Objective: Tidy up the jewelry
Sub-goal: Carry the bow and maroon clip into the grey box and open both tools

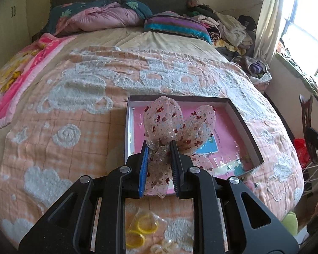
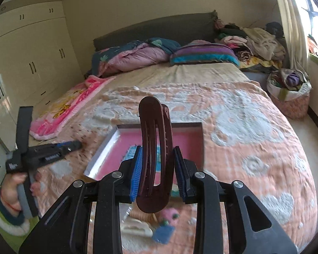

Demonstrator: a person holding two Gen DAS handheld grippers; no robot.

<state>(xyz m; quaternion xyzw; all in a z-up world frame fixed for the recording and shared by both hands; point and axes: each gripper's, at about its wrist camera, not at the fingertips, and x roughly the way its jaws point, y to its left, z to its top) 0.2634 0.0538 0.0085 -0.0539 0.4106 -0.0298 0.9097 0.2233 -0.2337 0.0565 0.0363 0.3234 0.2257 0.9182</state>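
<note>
Above the shallow pink-lined cardboard box [image 1: 247, 124] on the peach quilted bedspread [image 1: 70, 110], 2 pieces are in the air: the left gripper [image 1: 159, 148] is clenched on a sheer pink floral fabric bow [image 1: 173, 124], its loops fanning forward over the box, while the right gripper [image 2: 158, 154] grips a long curved maroon plastic hair clip [image 2: 153, 148] near its lower end, long axis upright. Judging from both views, the box lies straight ahead and below each gripper, the bow looks nearer, already over the pink floor. Yellow rings [image 1: 142, 226] wait on the bedspread just below.
</note>
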